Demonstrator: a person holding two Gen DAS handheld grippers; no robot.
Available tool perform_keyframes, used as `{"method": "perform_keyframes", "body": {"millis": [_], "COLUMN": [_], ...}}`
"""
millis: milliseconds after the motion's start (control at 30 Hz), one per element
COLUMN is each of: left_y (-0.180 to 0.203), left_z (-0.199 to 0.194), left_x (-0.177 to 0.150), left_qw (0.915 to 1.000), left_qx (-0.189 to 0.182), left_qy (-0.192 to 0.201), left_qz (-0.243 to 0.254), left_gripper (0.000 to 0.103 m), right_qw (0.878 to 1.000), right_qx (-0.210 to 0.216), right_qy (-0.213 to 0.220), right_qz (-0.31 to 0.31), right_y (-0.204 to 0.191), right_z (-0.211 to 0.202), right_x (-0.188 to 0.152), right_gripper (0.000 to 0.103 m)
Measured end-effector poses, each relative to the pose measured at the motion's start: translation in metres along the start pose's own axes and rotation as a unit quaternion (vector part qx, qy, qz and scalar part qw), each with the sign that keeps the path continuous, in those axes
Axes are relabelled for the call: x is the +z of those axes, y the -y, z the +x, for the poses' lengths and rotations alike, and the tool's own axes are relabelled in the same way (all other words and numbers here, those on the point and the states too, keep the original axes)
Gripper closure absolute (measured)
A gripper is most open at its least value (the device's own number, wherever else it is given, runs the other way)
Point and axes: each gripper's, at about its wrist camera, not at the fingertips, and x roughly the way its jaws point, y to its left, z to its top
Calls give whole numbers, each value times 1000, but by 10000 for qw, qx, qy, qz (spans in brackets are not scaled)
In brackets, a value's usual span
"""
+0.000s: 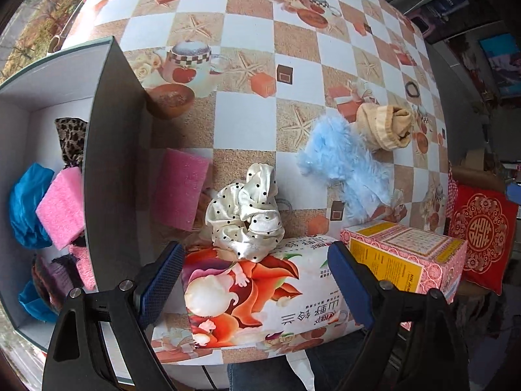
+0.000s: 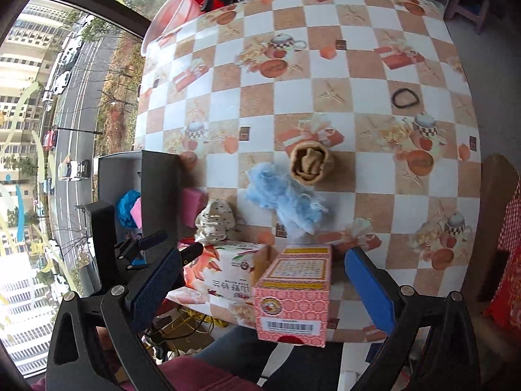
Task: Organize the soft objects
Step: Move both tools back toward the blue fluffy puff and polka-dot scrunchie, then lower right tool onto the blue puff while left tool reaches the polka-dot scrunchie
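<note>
A grey storage box (image 1: 114,137) at the table's left holds blue cloth (image 1: 24,208), a pink sponge (image 1: 63,208) and leopard fabric (image 1: 70,140). Outside it lie a pink sponge (image 1: 182,189), a white polka-dot scrunchie (image 1: 247,218), a blue fluffy piece (image 1: 345,166) and rolled beige socks (image 1: 386,123). My left gripper (image 1: 257,286) is open and straddles a floral tissue pack (image 1: 260,296). My right gripper (image 2: 263,290) is open above a pink carton (image 2: 294,290). The scrunchie (image 2: 215,220), the blue fluffy piece (image 2: 286,200) and the socks (image 2: 311,163) also show in the right wrist view.
A black hair tie (image 2: 404,97) lies far right on the checkered tablecloth (image 2: 293,97). The pink carton (image 1: 403,254) sits at the near table edge beside the tissue pack. A red cushion (image 1: 482,234) is off the table's right. A window is at the left.
</note>
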Motion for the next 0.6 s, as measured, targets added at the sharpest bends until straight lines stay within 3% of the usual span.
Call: {"method": "perform_keyframes", "body": {"millis": [267,600], "left_y": [9,17], "left_z": [41,70], "left_x": [25,31], "left_qw": [9972,9904], "left_qx": [137,465], "left_qy": [-734,-1299], "left_qz": [-43,-103], "left_gripper": [12,12], "right_qw": [9973,9806], "right_qx": [-184,-458], "right_qy": [-704,-1595], "right_qz": [34,-1040], "right_y": [54,42], "right_z": [57,167], "right_x": [14,48], "right_gripper": [2,2]}}
